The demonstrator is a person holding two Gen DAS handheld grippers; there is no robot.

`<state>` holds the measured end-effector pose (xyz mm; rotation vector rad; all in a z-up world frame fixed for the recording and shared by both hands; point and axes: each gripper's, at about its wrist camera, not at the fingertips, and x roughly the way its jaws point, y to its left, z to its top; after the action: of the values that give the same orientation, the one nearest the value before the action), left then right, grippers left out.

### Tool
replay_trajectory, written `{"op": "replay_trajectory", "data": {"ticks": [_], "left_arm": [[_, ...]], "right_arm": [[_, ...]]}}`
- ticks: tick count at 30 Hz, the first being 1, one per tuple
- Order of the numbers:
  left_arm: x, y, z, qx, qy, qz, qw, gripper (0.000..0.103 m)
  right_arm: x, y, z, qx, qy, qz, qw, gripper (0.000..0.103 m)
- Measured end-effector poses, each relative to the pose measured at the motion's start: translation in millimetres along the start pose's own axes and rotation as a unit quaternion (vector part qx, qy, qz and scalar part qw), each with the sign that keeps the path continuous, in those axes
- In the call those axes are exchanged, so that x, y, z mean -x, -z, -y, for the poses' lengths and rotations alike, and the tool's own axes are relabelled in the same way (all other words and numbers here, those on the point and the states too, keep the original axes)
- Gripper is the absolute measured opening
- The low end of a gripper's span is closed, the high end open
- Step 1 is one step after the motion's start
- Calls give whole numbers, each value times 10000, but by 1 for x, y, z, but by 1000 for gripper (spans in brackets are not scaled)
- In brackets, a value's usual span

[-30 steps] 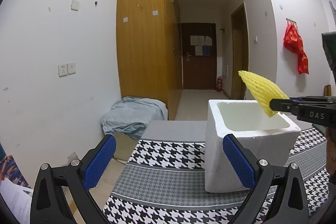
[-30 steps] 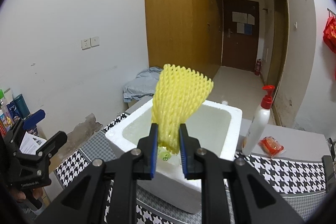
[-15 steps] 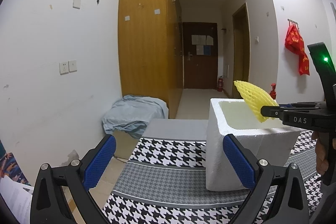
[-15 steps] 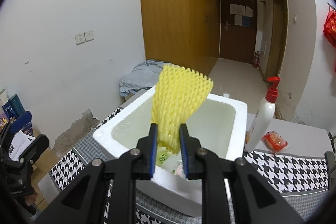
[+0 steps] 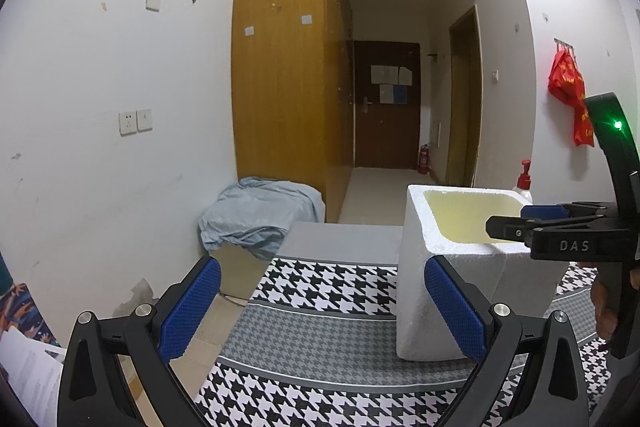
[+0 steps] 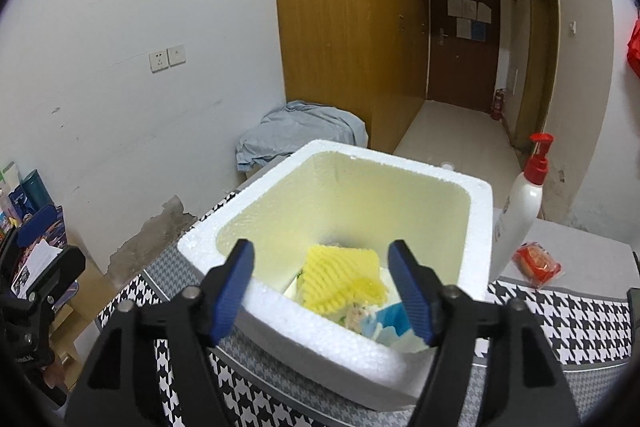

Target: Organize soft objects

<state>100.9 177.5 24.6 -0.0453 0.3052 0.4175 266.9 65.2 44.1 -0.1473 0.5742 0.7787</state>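
Note:
A white foam box [image 6: 476, 223] stands on the houndstooth tablecloth [image 6: 580, 323]; it also shows in the left wrist view [image 5: 416, 267]. A yellow foam net [image 6: 340, 277] lies inside the box on other soft items, among them a blue and white piece [image 6: 390, 327]. My right gripper [image 6: 326, 293] is open and empty, just above the box's near rim, over the net. It shows from the side in the left wrist view [image 5: 516, 223]. My left gripper [image 5: 320, 307] is open and empty, left of the box above the cloth.
A white pump bottle with a red top [image 6: 520, 203] stands right of the box, a red packet [image 6: 536, 263] beside it. A grey-blue cloth heap [image 5: 260, 215] lies past the table's far edge. Shelf clutter [image 6: 24, 211] is at the left.
My right gripper opened and let go of the yellow foam net, which dropped into the foam box. The left gripper stayed open and about in place.

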Motion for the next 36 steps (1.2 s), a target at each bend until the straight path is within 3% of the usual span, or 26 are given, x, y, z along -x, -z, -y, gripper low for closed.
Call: {"op": "replay_trajectory", "data": {"ticks": [3, 10, 25, 36], "left_arm": [[0, 1, 0, 17, -1, -22, 10000, 102], [2, 0, 2, -8, 23, -9, 10000, 102], [12, -9, 18, -44, 225, 98, 9997, 102], [21, -20, 37, -87, 471, 168, 9987, 102]], "right_arm": [[6, -1, 1, -15, 3, 95, 10000, 85], [22, 1, 4, -39, 35, 270, 9996, 87], [58, 4, 18, -217, 154, 706, 9972, 102], [94, 13, 28, -288, 229, 962, 9947, 102]]}}
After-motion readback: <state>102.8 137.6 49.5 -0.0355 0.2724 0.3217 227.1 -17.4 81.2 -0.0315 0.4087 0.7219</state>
